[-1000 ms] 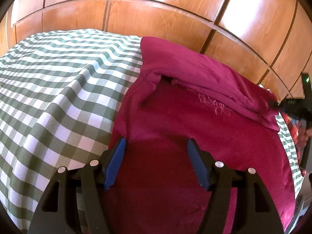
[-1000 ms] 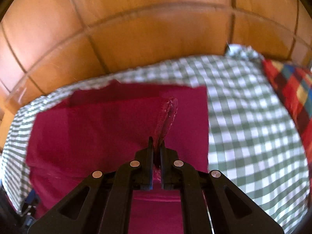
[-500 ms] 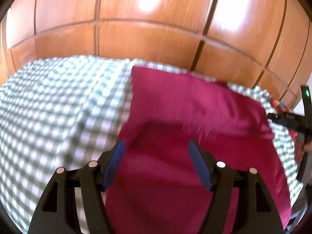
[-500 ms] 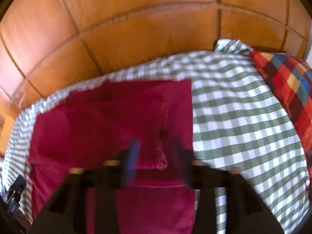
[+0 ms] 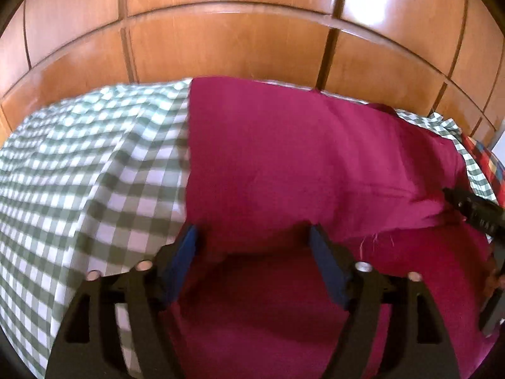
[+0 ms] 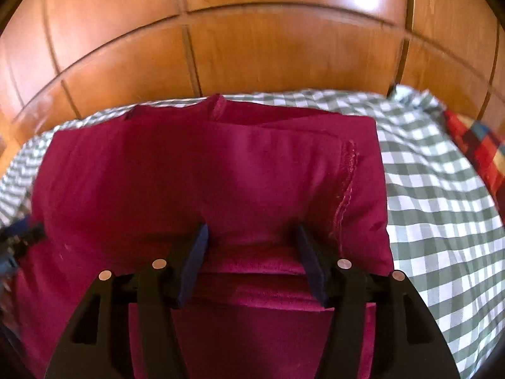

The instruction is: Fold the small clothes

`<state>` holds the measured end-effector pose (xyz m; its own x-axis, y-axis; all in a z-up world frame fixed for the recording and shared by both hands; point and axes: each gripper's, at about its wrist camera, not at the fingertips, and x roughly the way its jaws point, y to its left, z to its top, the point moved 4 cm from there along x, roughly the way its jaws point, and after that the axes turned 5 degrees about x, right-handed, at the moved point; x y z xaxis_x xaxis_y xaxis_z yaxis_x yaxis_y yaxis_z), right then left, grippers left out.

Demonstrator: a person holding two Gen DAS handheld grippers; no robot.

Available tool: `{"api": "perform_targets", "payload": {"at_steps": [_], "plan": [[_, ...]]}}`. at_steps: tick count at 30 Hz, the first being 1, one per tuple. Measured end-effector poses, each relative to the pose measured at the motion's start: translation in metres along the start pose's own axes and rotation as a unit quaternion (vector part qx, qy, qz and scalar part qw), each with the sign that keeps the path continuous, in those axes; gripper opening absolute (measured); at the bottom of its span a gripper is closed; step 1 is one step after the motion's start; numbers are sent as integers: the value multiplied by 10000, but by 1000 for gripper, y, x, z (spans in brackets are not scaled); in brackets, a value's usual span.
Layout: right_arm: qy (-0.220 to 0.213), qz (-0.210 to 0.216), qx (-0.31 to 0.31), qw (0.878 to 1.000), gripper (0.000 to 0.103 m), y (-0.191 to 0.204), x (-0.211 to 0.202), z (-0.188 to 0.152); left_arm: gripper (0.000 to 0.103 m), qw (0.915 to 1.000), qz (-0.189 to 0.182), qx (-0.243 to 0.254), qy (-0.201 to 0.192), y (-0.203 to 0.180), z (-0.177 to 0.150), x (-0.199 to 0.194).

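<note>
my right view: stitched hem [image 6: 345, 186] | garment [image 5: 300, 158] long axis left-right on checked cloth [image 5: 79, 173] | left gripper [image 5: 254, 240] just widened, holding nothing | right gripper [image 6: 251, 237] released, 2 jaws apart

Home bedroom: bed w/ green-checked sheet [image 5: 94, 173], wood-panelled wardrobe doors [image 6: 252, 47] behind, plaid pillow [image 6: 479, 154].

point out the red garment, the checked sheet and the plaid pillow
red garment [image 6: 202, 170], right wrist view, top folded layer
checked sheet [image 6: 435, 208], right wrist view, bare part right of the garment
plaid pillow [image 6: 479, 148], right wrist view, its visible corner
</note>
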<state>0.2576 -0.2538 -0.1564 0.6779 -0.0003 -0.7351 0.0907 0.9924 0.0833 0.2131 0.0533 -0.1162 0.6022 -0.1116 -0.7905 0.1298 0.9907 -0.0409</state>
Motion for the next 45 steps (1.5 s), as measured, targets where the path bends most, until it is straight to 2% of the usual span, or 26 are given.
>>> {"api": "perform_targets", "payload": {"at_steps": [2,6,8,10,13,15,17,19,21,22,23,24,26,29,31,33,34,35,37,39,40,42,44,45], "plan": [[6,1,12,10000,57,1,1,0,78,9996,-183,-221,35,9,-2,-4],[-40,2,14,10000,58,2,-2,-3,77,9963,-439,-654,-341,32,10,-30],[-44,26,37,10000,58,3,-2,-3,77,9932,-554,-940,-408,50,20,-33],[-45,34,40,10000,58,2,-1,-2,76,9896,-660,-1221,-381,66,30,-27],[-48,64,71,9999,58,0,1,-1,75,9806,-1127,-1588,-232,81,50,-8],[-51,54,69,9999,58,1,1,-1,75,9774,-1176,-1748,-150,86,59,5],[-52,41,61,10000,59,0,1,-1,75,9719,-1396,-1893,-58,88,67,19],[-51,29,47,10000,59,1,2,0,75,9638,-1772,-1986,118,84,73,33],[-47,43,56,10000,60,1,3,0,65,9627,-1774,-2027,236,80,78,46],[-46,55,65,10000,60,0,3,0,43,9634,-1769,-2001,236,77,81,50],[-51,61,71,9999,60,0,3,0,30,9632,-1814,-1971,231,73,82,51],[-60,57,70,9999,60,0,3,0,30,9645,-1776,-1948,169,71,83,48],[-69,47,59,9999,60,1,3,-1,24,9747,-1418,-1718,-185,64,86,38],[-60,34,40,10000,60,2,4,-1,27,9935,-515,-1011,-111,53,84,48],[-62,27,29,10000,60,2,4,-1,33,9990,77,-412,-150,41,78,58],[-63,28,27,10000,60,2,4,-1,45,9986,422,-271,-157,36,81,58],[-62,28,25,10000,60,2,5,0,63,9969,745,-225,-116,36,83,58],[-62,32,27,10000,60,2,5,0,70,9957,888,-266,-81,41,82,56],[-60,51,35,10000,60,1,4,0,69,9949,834,-562,-33,49,82,48],[-62,51,38,10000,60,0,5,0,67,9922,1045,-646,-199,54,75,26],[-62,54,39,10000,60,0,4,0,64,9910,1144,-574,-403,48,71,10],[-63,63,45,10000,60,0,5,0,63,9925,988,-360,-621,34,59,-12],[-65,56,43,10000,60,0,4,-1,64,9940,864,81,-668,10,42,-25],[-64,55,43,10000,60,0,4,-1,65,9933,939,325,-583,0,35,-23]]}}
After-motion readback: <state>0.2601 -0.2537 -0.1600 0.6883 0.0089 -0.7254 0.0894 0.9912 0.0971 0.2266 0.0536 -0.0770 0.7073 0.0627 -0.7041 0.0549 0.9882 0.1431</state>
